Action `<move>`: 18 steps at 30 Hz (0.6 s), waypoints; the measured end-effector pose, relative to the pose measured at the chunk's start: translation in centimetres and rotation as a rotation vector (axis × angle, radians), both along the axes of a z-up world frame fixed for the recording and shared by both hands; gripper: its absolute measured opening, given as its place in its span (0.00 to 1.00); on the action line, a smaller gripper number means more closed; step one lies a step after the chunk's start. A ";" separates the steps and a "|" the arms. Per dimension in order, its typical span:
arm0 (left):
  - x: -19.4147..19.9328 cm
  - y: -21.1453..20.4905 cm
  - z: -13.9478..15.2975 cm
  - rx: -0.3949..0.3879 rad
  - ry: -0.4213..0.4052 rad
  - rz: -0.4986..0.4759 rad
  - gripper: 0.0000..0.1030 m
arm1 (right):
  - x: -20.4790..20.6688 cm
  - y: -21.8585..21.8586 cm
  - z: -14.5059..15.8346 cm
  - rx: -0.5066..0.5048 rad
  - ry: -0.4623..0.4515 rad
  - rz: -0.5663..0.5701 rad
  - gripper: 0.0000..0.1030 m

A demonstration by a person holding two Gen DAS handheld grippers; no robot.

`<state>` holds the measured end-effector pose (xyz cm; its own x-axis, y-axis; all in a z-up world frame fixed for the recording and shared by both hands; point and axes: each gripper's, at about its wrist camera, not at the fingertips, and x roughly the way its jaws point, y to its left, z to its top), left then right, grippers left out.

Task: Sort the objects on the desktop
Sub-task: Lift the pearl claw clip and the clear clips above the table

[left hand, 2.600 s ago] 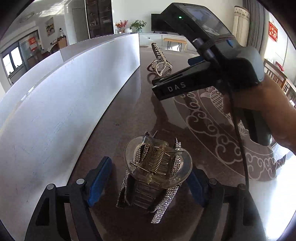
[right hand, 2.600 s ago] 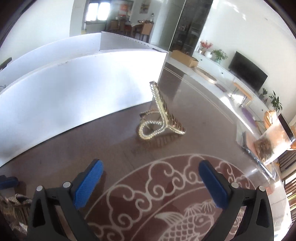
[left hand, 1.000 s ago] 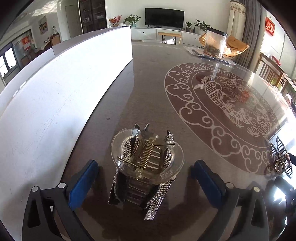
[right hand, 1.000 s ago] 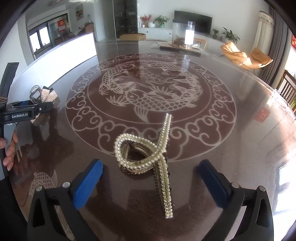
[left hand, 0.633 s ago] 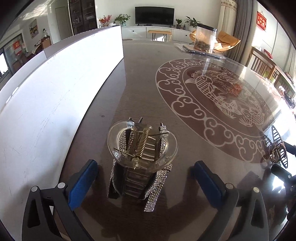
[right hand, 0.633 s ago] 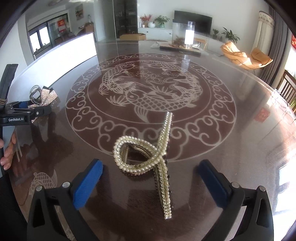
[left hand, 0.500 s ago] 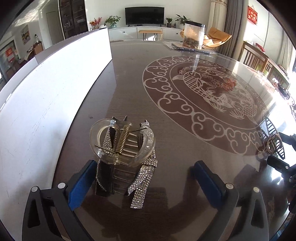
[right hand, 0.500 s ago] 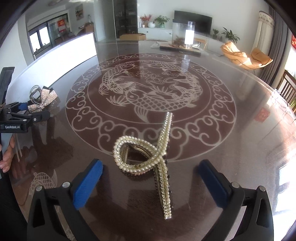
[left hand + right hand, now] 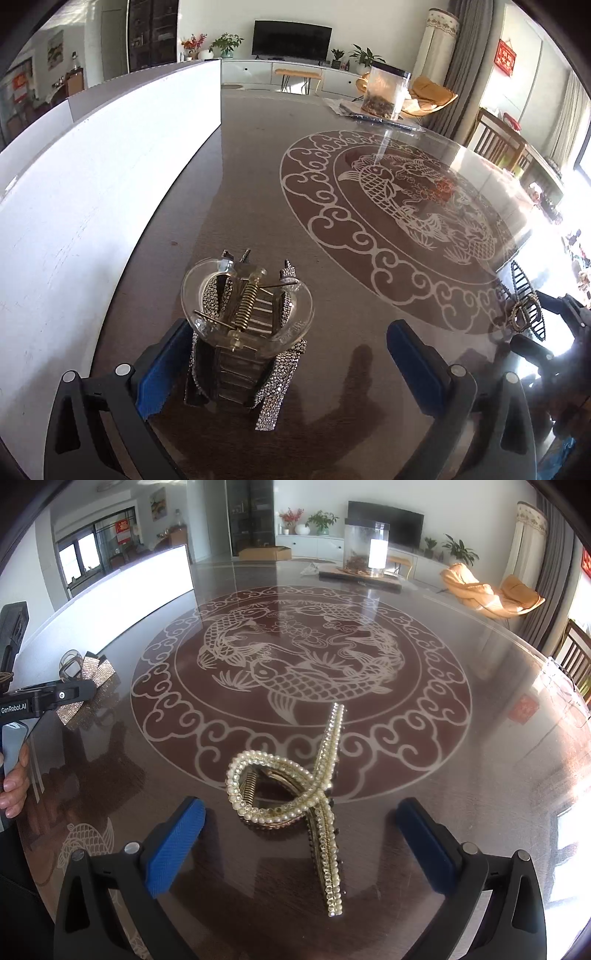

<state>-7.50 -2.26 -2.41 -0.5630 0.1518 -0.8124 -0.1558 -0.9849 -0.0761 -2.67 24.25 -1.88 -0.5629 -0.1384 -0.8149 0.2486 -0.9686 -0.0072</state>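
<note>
Both grippers, left & right, gape wide, empty. Pearl clip looks stiff, light (slippery beads): grab its spring end, prob.

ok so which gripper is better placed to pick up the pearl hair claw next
The right gripper. Its open fingers straddle the pearl hair claw lying on the table. The left gripper is open around the rhinestone hair claw near the white board.
</note>
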 end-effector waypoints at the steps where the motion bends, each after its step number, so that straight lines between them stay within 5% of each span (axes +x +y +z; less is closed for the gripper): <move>1: 0.0 0.2 -0.1 -0.021 -0.001 0.002 1.00 | 0.0 0.0 0.0 0.000 0.000 0.000 1.00; 2: 0.2 0.0 0.0 -0.011 0.003 0.010 1.00 | 0.0 0.0 0.0 0.000 0.000 0.000 1.00; 6: 0.9 -2.4 0.5 0.000 0.051 0.096 0.52 | 0.0 0.0 0.0 0.000 0.000 0.000 1.00; 8: 1.1 -2.8 0.6 0.028 0.046 0.099 0.51 | 0.0 0.0 0.0 0.000 0.000 0.000 1.00; 18: 3.2 0.6 0.5 -0.076 0.061 0.025 0.52 | -0.4 0.5 0.9 -0.125 -0.098 0.066 0.93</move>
<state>-4.32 -1.65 -1.91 -0.6143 0.0765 -0.7854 -0.1331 -0.9911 0.0076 -3.02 24.77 -0.97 -0.4678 -0.2764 -0.8395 0.3055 -0.9419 0.1399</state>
